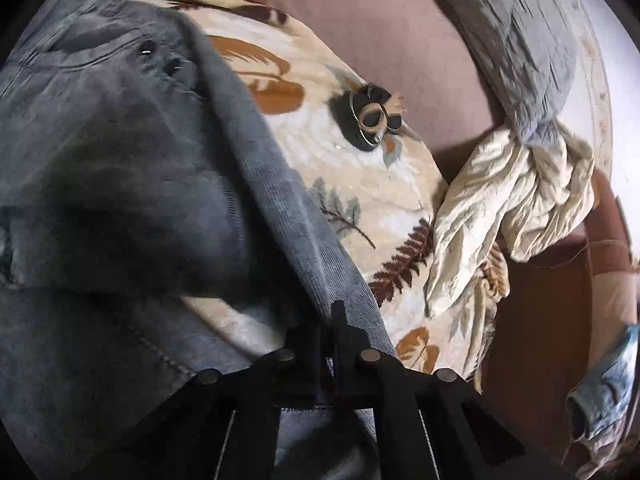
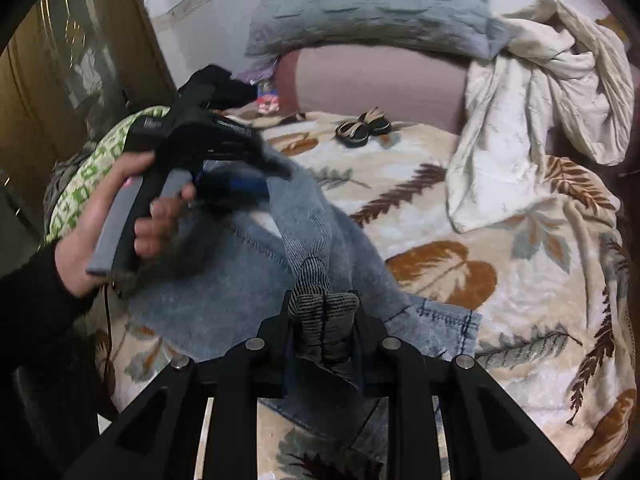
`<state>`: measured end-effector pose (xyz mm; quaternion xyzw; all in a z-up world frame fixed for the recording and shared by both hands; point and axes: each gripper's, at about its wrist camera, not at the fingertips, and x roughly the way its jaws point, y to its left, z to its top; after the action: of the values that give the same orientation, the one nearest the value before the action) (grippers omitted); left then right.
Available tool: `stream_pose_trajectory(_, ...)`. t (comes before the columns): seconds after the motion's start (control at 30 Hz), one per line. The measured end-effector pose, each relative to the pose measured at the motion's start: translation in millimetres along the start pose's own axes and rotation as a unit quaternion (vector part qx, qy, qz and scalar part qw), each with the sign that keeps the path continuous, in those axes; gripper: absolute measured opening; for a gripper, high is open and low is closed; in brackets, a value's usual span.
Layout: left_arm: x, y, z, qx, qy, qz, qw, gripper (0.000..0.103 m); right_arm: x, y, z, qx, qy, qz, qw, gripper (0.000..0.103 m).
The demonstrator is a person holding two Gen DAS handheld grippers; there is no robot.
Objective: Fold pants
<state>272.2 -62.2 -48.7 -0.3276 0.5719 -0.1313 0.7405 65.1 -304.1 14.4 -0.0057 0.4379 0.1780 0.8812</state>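
Grey-blue denim pants (image 1: 120,160) fill the left of the left wrist view, their two dark buttons near the top. A ribbed band of the pants runs down into my left gripper (image 1: 327,330), which is shut on it. In the right wrist view the pants (image 2: 224,280) lie spread on the bed, and a bunched fold of them sits pinched between the fingers of my right gripper (image 2: 323,305). A hand (image 2: 100,216) in a black sleeve holds the left gripper (image 2: 268,160) up and to the left, above the far part of the pants.
The bed carries a cream leaf-print blanket (image 2: 500,240). A small black-and-tan item (image 2: 362,130) lies on it beyond the pants. A grey pillow (image 2: 368,4), a mauve bolster (image 2: 380,80) and a crumpled cream sheet (image 2: 540,92) sit at the back. Green-patterned cloth (image 2: 100,168) and a wooden wardrobe (image 2: 60,60) are left.
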Motion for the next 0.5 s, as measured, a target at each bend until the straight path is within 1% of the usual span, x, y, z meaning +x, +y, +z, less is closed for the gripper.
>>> stream_pose_trajectory(0.1, -19.4, -0.1, -8.8, 0.007, -0.017, -0.001, 0.9998, 0.003, -0.8, -7.5, -3.0, 0.020, -0.002, 0.009, 1.000, 0.024)
stream_pose_trajectory(0.17, -36.0, 0.0, -15.6, 0.005, -0.025, -0.013, 0.9996, 0.003, -6.8, -15.0, -4.0, 0.040, -0.013, 0.015, 0.999, 0.024)
stream_pose_trajectory(0.23, -57.6, 1.1, -27.6, 0.006, -0.041, -0.032, 0.9986, 0.003, -18.3, -26.5, -8.1, 0.072, -0.033, 0.032, 0.996, 0.024)
stream_pose_trajectory(0.3, -73.2, 5.9, -45.5, 0.002, -0.047, -0.046, 0.9978, 0.003, -29.8, -34.8, -18.7, 0.100, -0.050, 0.056, 0.992, 0.024)
stream_pose_trajectory(0.33, -78.9, 13.2, -61.6, -0.005, -0.052, -0.048, 0.9975, 0.003, -31.2, -37.6, -24.0, 0.110, -0.048, 0.062, 0.991, 0.025)
stream_pose_trajectory(0.37, -81.1, 18.8, -72.1, -0.012, -0.057, -0.040, 0.9975, 0.003, -29.3, -39.1, -29.1, 0.117, -0.040, 0.068, 0.990, 0.028)
stream_pose_trajectory(0.4, -81.5, 25.6, -84.4, -0.015, -0.061, -0.028, 0.9977, 0.003, -23.1, -40.4, -35.3, 0.123, -0.022, 0.078, 0.989, 0.030)
stream_pose_trajectory(0.43, -78.6, 33.4, -97.3, -0.018, -0.058, -0.018, 0.9980, 0.003, -11.1, -42.6, -43.9, 0.134, 0.012, 0.079, 0.988, 0.038)
stream_pose_trajectory(0.47, -75.9, 38.2, -102.9, -0.022, -0.055, -0.016, 0.9981, 0.003, -1.6, -44.9, -50.6, 0.146, 0.039, 0.067, 0.986, 0.044)
stream_pose_trajectory(0.5, -73.6, 48.0, -109.9, -0.035, -0.051, -0.016, 0.9980, 0.003, 4.6, -47.4, -56.6, 0.158, 0.059, 0.056, 0.984, 0.054)
